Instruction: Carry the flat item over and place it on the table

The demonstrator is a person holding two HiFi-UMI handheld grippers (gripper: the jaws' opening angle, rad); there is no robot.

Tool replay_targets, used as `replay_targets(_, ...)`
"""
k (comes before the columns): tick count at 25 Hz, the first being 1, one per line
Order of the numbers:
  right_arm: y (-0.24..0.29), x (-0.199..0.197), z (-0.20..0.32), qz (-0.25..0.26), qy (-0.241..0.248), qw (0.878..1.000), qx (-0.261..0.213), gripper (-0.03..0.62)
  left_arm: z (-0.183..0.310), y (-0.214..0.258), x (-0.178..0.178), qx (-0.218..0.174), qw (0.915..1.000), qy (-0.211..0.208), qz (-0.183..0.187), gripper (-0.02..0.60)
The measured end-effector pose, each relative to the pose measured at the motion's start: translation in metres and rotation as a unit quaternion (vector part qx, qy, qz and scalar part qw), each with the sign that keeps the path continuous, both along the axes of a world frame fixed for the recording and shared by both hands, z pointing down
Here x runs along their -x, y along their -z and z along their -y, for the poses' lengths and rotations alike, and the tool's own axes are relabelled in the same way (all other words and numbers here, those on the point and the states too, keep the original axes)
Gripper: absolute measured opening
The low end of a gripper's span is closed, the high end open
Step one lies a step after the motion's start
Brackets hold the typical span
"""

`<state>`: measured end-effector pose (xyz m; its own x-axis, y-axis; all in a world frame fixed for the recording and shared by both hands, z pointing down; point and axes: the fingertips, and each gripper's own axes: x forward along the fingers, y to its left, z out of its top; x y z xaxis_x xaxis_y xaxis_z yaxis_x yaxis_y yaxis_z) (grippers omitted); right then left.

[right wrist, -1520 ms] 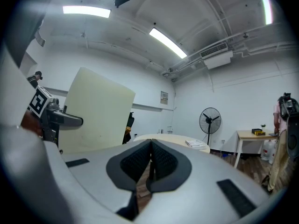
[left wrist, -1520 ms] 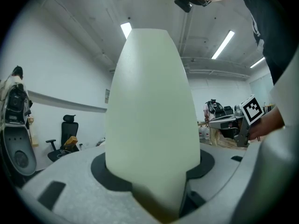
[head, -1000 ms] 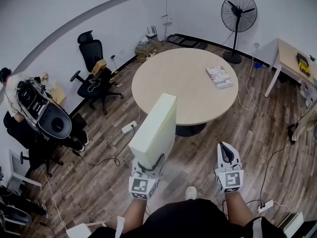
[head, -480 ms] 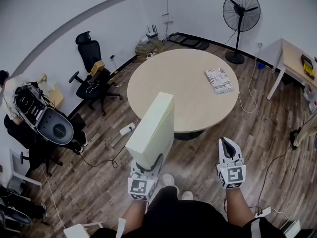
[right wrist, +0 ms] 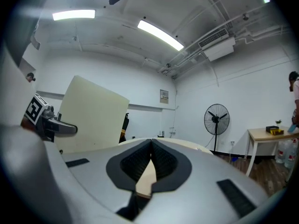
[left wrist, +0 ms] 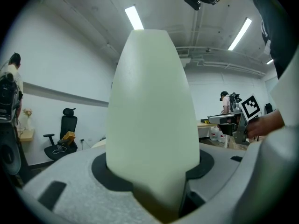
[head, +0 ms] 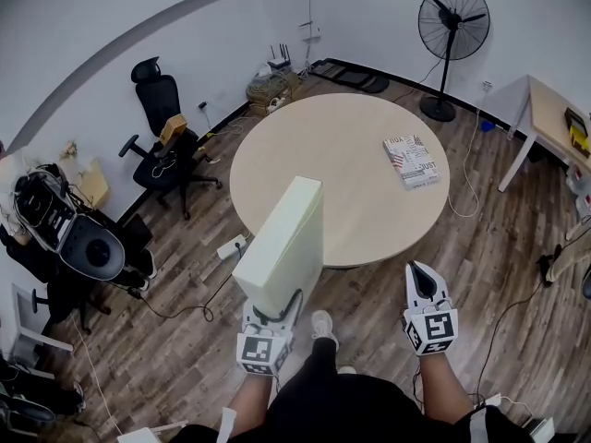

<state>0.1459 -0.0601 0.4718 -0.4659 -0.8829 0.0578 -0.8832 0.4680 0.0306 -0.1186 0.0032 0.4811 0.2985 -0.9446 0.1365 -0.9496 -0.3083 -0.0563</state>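
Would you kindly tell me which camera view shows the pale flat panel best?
The right gripper view: the panel shows its broad face there. The head view shows it foreshortened, upright in the left claw; the left gripper view shows only its narrow edge, clamped between the jaws.

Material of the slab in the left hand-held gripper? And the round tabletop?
The slab: probably foam, maybe padded board. It is pale cream and matte, and the signs are its thickness, soft rounded edges and lack of sheen. The tabletop: likely wood-look laminate. It is an even light beige, smooth with low gloss, and has a thin clean edge.
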Motion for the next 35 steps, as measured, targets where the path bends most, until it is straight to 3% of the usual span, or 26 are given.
replay_targets(10, -0.021, 0.044, 0.081, -0.040, 0.027, 0.998, 0.026, -0.002, 0.098, -0.017, 0.031, 0.028, 0.9995, -0.010, -0.014, 0.270)
replay_targets(19, -0.017, 0.065, 0.183, -0.023, -0.012, 0.999, 0.033, -0.002, 0.192, -0.024, 0.059, 0.050, 0.9975, -0.048, -0.017, 0.268)
replay_targets(25, -0.014, 0.073, 0.220, -0.027, -0.040, 0.998, 0.029, -0.002, 0.244, -0.025, 0.074, 0.050, 0.9954, -0.082, -0.006, 0.268)
replay_targets(29, -0.009, 0.073, 0.232, -0.030, -0.059, 0.998, 0.018, -0.002, 0.260, -0.023, 0.075, 0.050, 0.9938, -0.096, -0.027, 0.268)
replay_targets(35, -0.019, 0.073, 0.256, -0.034, -0.048, 0.998, 0.035, -0.002, 0.276, -0.024, 0.070, 0.065, 0.9915, -0.091, -0.067, 0.268)
